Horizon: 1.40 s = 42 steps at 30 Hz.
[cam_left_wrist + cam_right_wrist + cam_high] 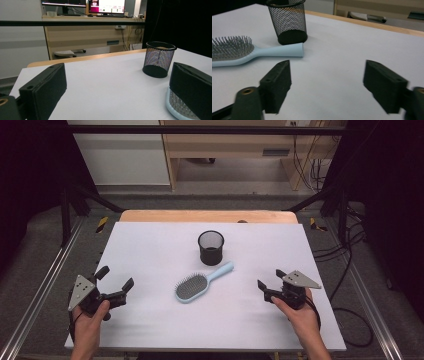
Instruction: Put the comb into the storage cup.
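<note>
White table [150, 250] lies open around hairbrush [200, 283]; left gripper [115, 281] and right gripper [269, 279] released, near its side edges.

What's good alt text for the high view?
A light blue hairbrush lies bristles up in the middle of a white table, its handle pointing toward a black mesh cup standing just behind it. A person's hands hold the left gripper and the right gripper at the near corners, both open and empty, well clear of the brush.
</note>
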Available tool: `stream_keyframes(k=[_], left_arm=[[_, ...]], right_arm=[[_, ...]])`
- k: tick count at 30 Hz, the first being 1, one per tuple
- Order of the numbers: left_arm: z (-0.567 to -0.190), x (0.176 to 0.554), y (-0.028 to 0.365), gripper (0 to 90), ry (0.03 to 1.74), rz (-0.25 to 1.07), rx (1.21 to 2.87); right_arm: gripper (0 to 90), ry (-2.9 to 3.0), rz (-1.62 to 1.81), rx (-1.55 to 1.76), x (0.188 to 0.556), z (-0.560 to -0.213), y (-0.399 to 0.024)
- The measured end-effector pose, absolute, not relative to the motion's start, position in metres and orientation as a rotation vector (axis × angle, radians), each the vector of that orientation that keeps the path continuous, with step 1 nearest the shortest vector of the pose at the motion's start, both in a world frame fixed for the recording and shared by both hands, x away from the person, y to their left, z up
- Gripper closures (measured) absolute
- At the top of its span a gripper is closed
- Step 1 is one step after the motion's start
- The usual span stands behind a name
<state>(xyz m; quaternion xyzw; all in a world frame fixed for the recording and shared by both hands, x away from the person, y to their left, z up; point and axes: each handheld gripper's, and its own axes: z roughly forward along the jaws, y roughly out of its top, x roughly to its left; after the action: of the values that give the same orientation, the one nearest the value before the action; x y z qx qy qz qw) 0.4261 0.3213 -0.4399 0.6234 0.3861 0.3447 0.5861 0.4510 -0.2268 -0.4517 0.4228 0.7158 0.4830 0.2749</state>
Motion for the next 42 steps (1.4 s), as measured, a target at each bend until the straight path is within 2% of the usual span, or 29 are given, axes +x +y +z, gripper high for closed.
stream_keyframes(k=[2, 4, 6, 7, 10, 11, 12, 15, 19, 33, 42], left_arm=[[-0.440, 0.425, 0.321, 1.2, 0.897, 0.804, 1.457], [-0.439, 0.425, 0.320, 1.2, 0.889, 0.802, 1.454], [-0.439, 0.425, 0.320, 1.3, 0.891, 0.801, 1.456], [-0.439, 0.426, 0.320, 1.3, 0.892, 0.801, 1.460], [-0.439, 0.425, 0.321, 1.5, 0.892, 0.802, 1.453], [-0.438, 0.425, 0.321, 1.6, 0.892, 0.801, 1.450], [-0.438, 0.424, 0.321, 1.6, 0.890, 0.801, 1.452], [-0.438, 0.424, 0.320, 1.6, 0.883, 0.795, 1.455], [-0.439, 0.425, 0.318, 1.7, 0.875, 0.793, 1.467], [-0.440, 0.428, 0.317, 1.9, 0.883, 0.793, 1.475], [-0.440, 0.427, 0.317, 1.9, 0.878, 0.792, 1.477]], right_arm=[[38.3, 1.989, 1.276, 1.118, 0.456, -0.446, -0.222], [44.1, 2.014, 1.247, 1.103, 0.463, -0.439, -0.217], [54.9, 2.029, 1.228, 1.106, 0.473, -0.423, -0.210], [54.9, 2.029, 1.228, 1.106, 0.473, -0.423, -0.210], [67.4, 2.066, 1.181, 1.087, 0.485, -0.411, -0.200], [76.2, 2.101, 1.150, 1.063, 0.494, -0.405, -0.192], [76.2, 2.101, 1.150, 1.063, 0.494, -0.405, -0.192], [86.7, 2.159, 1.083, 1.027, 0.508, -0.400, -0.173], [89.9, 2.185, 1.060, 1.020, 0.517, -0.402, -0.160], [90.0, 2.244, 1.060, 1.108, 0.547, -0.421, -0.130], [90.0, 2.265, 1.023, 1.194, 0.564, -0.445, -0.112]])
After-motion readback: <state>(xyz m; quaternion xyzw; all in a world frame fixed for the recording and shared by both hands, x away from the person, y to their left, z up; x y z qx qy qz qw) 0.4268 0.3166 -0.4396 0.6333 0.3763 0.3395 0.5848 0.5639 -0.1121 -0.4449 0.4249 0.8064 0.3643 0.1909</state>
